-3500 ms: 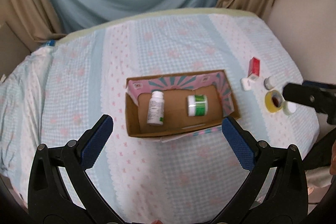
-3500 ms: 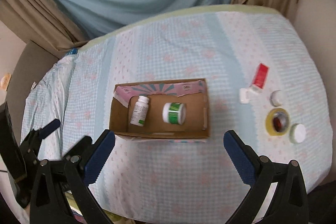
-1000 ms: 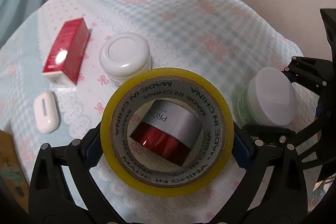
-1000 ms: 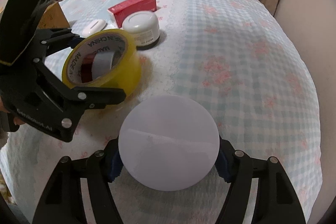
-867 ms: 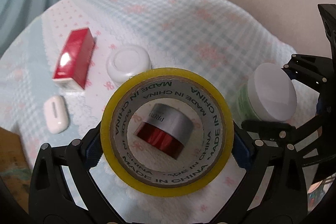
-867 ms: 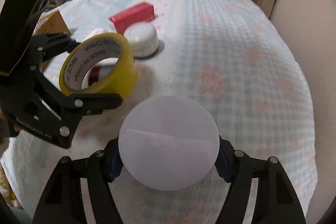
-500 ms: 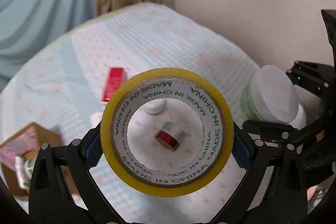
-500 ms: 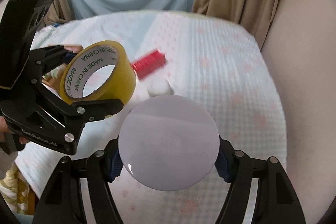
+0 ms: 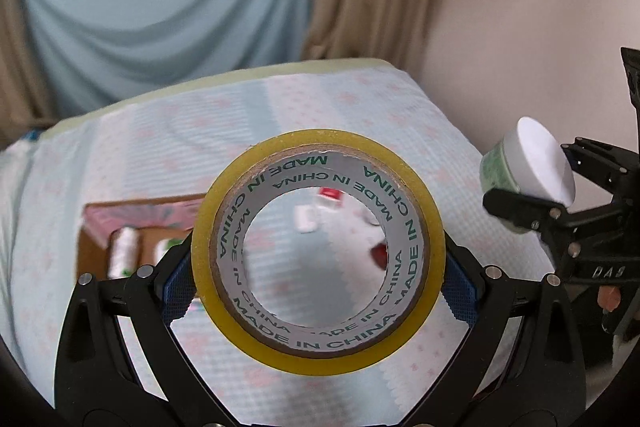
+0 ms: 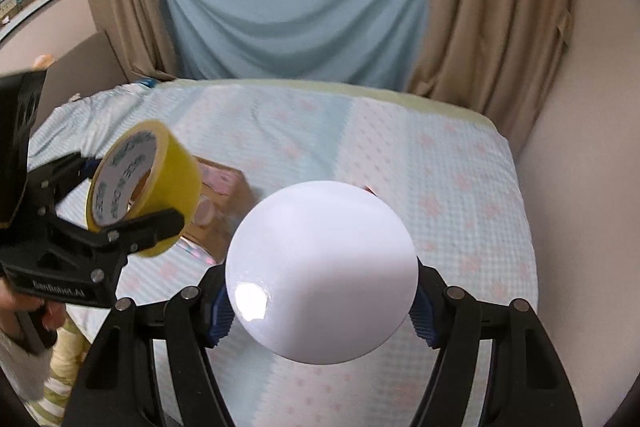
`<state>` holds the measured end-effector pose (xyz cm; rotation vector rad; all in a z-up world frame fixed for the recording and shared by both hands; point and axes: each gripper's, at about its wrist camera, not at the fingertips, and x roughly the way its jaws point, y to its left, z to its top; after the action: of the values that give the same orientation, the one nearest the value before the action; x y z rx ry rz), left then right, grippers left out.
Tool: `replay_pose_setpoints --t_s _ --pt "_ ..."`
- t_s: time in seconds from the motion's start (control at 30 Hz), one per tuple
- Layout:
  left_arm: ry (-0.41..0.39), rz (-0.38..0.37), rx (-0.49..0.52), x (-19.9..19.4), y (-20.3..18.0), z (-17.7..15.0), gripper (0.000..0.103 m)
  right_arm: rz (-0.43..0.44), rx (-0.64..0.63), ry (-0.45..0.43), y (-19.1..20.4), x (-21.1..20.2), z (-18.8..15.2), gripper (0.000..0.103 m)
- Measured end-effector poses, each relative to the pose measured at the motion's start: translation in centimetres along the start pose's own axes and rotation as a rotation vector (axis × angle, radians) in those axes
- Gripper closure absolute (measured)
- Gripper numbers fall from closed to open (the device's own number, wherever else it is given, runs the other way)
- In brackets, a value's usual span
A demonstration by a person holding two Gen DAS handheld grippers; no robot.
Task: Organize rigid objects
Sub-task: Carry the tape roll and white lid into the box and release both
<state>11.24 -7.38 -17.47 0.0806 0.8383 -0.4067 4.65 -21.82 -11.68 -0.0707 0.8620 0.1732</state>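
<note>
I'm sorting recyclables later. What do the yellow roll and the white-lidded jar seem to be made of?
The tape roll, held in the left tool, looks like glossy yellow plastic film wound on a printed cardboard core. The jar, held in the right tool, looks like smooth plastic: its white lid shows a sharp glare spot, though glass cannot be ruled out.

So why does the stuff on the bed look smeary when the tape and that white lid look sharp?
Left wrist view: the tape roll is crisp in its gripper, while the cardboard box on the bed behind is motion-blurred. Right wrist view: the white lid is sharp with a glare spot, and the fisheye lens bends the curtains.
</note>
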Motion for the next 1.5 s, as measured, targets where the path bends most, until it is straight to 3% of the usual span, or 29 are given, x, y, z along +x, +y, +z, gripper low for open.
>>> replay_pose_setpoints --t_s 0.2,0.43,0.57,0.77,1.17,1.5 --pt "0.006 0.066 -0.042 -3.1 8.3 -0.7 0.006 0.046 0.014 -0.001 6.7 1.3 4.2 0.037" --pt "0.053 0.088 -0.055 -3.8 19.8 -0.7 0.006 0.061 0.131 0.051 14.6 6.3 7.6 0.037" --pt "0.111 0.095 -0.014 -2.5 25.6 -1.5 0.006 0.053 0.214 0.093 18.6 9.9 9.1 0.037" --pt "0.207 0.075 -0.007 2.1 30.8 -2.8 0.006 0.026 0.291 0.172 22.1 15.3 10.1 0.037" --pt "0.372 0.009 -0.077 13.8 34.5 -4.6 0.006 0.006 0.329 0.372 23.0 28.1 9.7 0.037" --pt "0.492 -0.026 -0.007 22.1 33.0 -6.7 0.006 0.003 0.433 0.501 20.3 36.6 7.2 0.037"
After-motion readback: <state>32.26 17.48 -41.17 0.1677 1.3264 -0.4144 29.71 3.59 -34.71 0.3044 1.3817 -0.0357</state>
